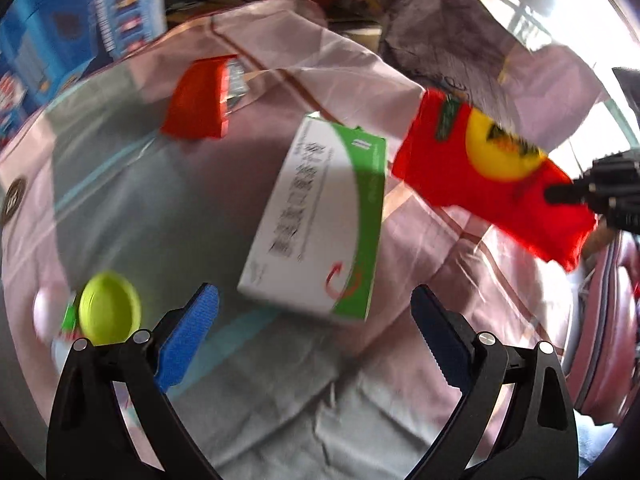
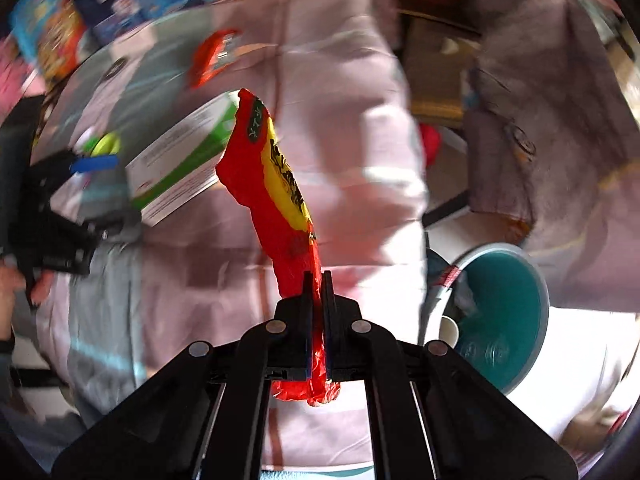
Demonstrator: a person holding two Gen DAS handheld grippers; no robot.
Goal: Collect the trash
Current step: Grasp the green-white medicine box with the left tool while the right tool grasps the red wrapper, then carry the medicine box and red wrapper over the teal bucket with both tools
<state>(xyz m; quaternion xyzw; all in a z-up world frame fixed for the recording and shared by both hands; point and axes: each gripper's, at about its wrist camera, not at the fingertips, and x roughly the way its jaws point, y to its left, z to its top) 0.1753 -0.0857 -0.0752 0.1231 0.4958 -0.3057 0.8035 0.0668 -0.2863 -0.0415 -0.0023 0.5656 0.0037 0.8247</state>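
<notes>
Red wrapper (image 2: 276,184) hangs clenched in right tongs (image 2: 317,280); left tongs (image 1: 316,300) spread empty.

Pink bedsheet (image 1: 420,248): green-white box (image 1: 320,224), orange packet (image 1: 196,100), lime-capped bottle (image 1: 108,308).

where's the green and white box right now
The green and white box lies on the pink bedding mid-frame in the left wrist view, just ahead of the open left gripper, with the red wrapper to its right.

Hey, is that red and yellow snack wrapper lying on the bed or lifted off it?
Lifted. The right gripper is shut on one end of the red wrapper, which hangs clear above the pink sheet.
</notes>
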